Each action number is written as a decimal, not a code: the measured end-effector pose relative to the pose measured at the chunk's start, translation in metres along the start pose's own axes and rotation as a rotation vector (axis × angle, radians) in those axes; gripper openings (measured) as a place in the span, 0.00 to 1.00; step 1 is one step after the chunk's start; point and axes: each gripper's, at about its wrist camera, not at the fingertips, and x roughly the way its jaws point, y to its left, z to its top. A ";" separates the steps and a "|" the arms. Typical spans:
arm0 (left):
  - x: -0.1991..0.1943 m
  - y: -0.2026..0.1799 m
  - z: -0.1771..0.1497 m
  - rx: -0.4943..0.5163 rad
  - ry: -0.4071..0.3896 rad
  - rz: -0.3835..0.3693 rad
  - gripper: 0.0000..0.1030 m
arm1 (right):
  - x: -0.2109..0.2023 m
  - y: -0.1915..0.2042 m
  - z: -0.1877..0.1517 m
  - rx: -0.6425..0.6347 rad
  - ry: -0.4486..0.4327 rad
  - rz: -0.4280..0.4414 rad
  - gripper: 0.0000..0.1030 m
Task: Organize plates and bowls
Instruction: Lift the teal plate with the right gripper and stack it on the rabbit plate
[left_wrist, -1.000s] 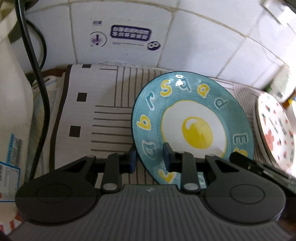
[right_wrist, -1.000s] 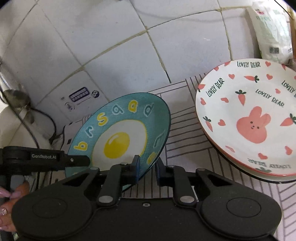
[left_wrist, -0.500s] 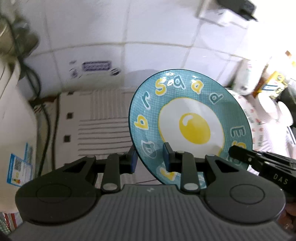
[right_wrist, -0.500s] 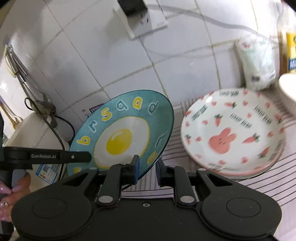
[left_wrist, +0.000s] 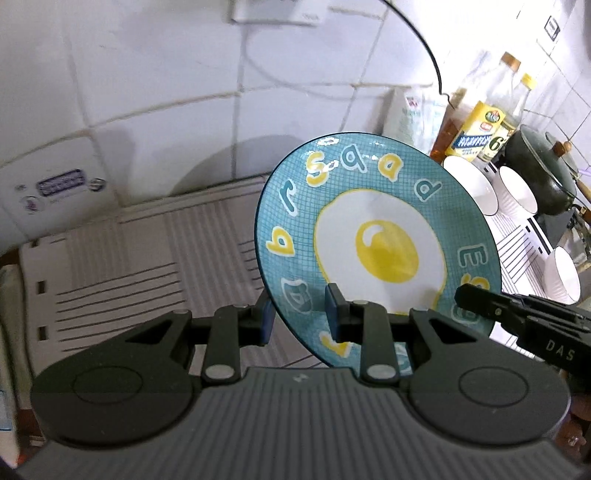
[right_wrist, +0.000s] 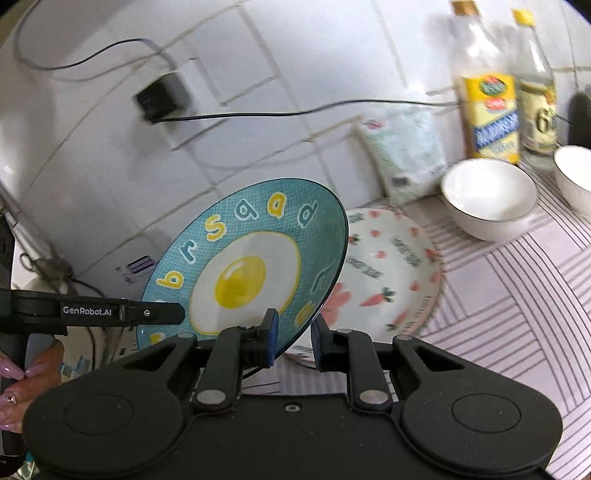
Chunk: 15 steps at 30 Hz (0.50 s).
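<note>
While both grippers are clamping its lower rim, the blue plate (left_wrist: 376, 243) with a fried egg painted in the middle is hanging in the air, tilted with its face toward the cameras. The left gripper (left_wrist: 298, 315) is squeezing the rim near the plate's bottom left, one finger in front and one behind. The right gripper (right_wrist: 292, 338) is pinching the bottom right edge the same way. A second ago the plate was sitting low against the striped mat (left_wrist: 147, 258); it is now riding higher, with more of the white tiled wall (left_wrist: 147, 92) showing behind it. Below and to the right, the bunny plate (right_wrist: 391, 273) is lying flat on the mat, now partly hidden behind the blue plate's edge. Newly in view farther right are white bowls (right_wrist: 487, 195), and behind them two bottles (right_wrist: 487, 96) and a white bag (right_wrist: 406, 155) standing against the wall.
</note>
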 end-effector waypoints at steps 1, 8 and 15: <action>0.007 -0.002 0.002 -0.009 0.012 -0.002 0.26 | 0.002 -0.008 0.001 0.013 0.004 -0.002 0.22; 0.050 -0.017 0.014 -0.013 0.106 -0.011 0.26 | 0.026 -0.045 0.006 0.081 0.034 -0.031 0.22; 0.077 -0.021 0.025 -0.024 0.210 -0.017 0.26 | 0.042 -0.054 0.010 0.052 0.097 -0.103 0.23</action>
